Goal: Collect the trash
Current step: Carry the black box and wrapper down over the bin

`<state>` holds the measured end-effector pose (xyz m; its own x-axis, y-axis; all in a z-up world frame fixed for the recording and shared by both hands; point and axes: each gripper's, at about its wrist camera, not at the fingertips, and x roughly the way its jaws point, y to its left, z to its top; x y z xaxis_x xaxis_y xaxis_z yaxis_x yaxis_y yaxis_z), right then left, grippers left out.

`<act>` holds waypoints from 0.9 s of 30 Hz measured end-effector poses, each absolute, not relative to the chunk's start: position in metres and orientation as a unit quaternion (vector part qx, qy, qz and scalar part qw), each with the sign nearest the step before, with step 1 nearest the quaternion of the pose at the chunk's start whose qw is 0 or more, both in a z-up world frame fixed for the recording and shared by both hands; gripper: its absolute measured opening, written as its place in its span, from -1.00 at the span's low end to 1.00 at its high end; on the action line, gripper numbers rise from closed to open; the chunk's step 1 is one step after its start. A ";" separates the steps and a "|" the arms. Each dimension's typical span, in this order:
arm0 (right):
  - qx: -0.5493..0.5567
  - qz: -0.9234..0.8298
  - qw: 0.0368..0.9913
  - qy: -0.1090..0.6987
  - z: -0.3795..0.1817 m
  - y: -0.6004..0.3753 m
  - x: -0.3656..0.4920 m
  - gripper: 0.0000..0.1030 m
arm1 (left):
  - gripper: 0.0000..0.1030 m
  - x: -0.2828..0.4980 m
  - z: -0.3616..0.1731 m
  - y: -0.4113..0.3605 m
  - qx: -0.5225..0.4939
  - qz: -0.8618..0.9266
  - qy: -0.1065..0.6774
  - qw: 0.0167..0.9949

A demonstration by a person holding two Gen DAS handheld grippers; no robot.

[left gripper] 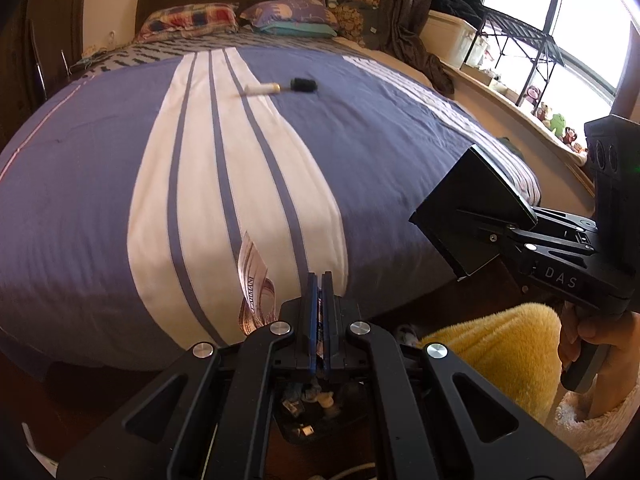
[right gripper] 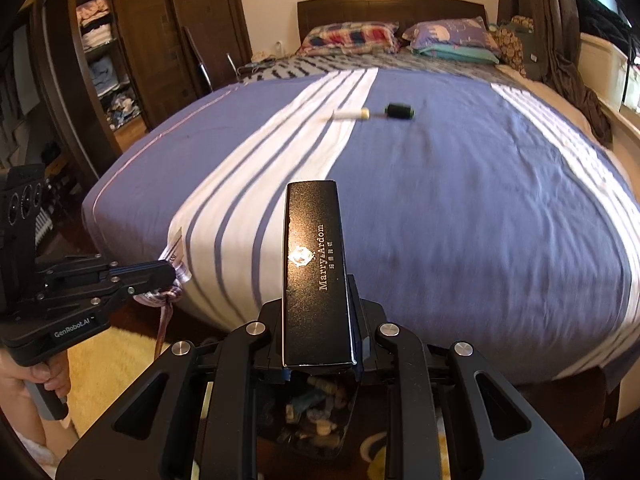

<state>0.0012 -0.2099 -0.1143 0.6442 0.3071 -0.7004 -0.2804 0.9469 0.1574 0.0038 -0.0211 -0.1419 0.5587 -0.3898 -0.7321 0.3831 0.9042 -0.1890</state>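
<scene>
My left gripper (left gripper: 319,280) is shut on a crumpled pinkish printed wrapper (left gripper: 253,280), held at the foot of the bed; it also shows in the right wrist view (right gripper: 170,270) with the wrapper (right gripper: 174,254) hanging from it. My right gripper (right gripper: 316,292) is shut on a black "Marry Ardom" box (right gripper: 314,264), which appears in the left wrist view (left gripper: 476,208) at the right. On the blue-and-white bedspread (left gripper: 100,184) lie a white tube (left gripper: 262,89) and a black cylinder (left gripper: 303,85), far from both grippers.
A yellow plush cushion (left gripper: 500,344) sits on the floor near the bed's foot. Pillows (right gripper: 452,38) lie at the headboard. A wardrobe with clothes (right gripper: 100,40) stands left, a window ledge with toys (left gripper: 556,124) right. A dark bin of small litter (right gripper: 316,412) is below the right gripper.
</scene>
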 end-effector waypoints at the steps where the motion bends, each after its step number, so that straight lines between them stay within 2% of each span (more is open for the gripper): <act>1: 0.020 0.165 0.902 0.398 -0.123 -0.209 -0.004 -0.57 | -0.99 0.000 -0.148 -0.021 -0.005 -0.221 0.420 0.880; 27: 0.034 0.137 0.826 0.545 -0.298 -0.181 -0.014 -0.57 | -0.99 0.006 -0.337 -0.032 -0.028 -0.209 0.580 0.787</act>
<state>-0.0143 -0.1808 -0.2975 0.3674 0.2637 -0.8919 -0.1886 0.9602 0.2062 0.0055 -0.0318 -0.3373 0.2393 -0.3613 -0.9012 0.2958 0.9112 -0.2868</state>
